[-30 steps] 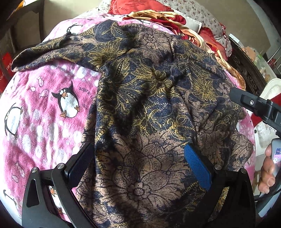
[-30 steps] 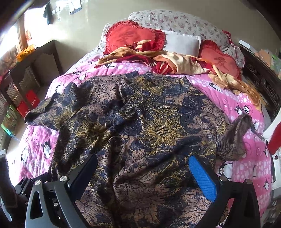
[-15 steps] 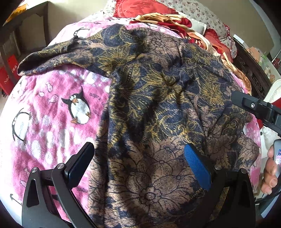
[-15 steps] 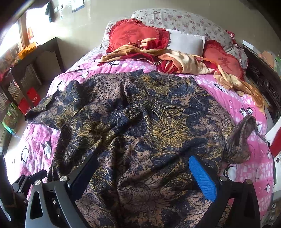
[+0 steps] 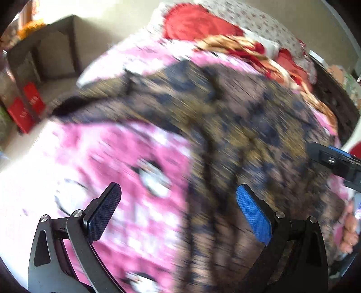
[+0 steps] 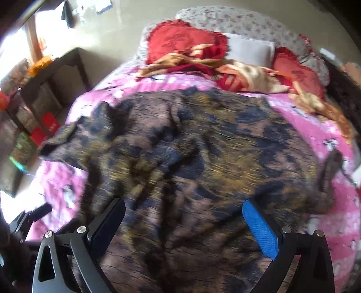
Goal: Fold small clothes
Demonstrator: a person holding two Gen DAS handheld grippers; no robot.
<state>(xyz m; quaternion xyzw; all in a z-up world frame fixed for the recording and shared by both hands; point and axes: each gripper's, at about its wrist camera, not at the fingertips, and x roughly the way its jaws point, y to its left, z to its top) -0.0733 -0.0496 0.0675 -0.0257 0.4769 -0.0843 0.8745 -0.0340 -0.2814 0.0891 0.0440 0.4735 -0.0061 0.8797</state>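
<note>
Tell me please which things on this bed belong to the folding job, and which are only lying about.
For the job:
- dark flowered garment, spread on the bed
- left claw and right claw, both open, holding nothing

Only lying about:
- pink blanket under the garment
- red cushions
- red and gold cloth near the cushions
- white pillow
- dark shelf beside the bed

A home bedroom. A bed (image 6: 315,144) fills both views, spread with a pink blanket (image 5: 126,157) printed with penguins. Red cushions (image 6: 180,42) and a floral pillow (image 6: 237,21) lie at its head. A dark shelf unit (image 6: 58,74) stands beside it against a pale wall (image 6: 117,29).
</note>
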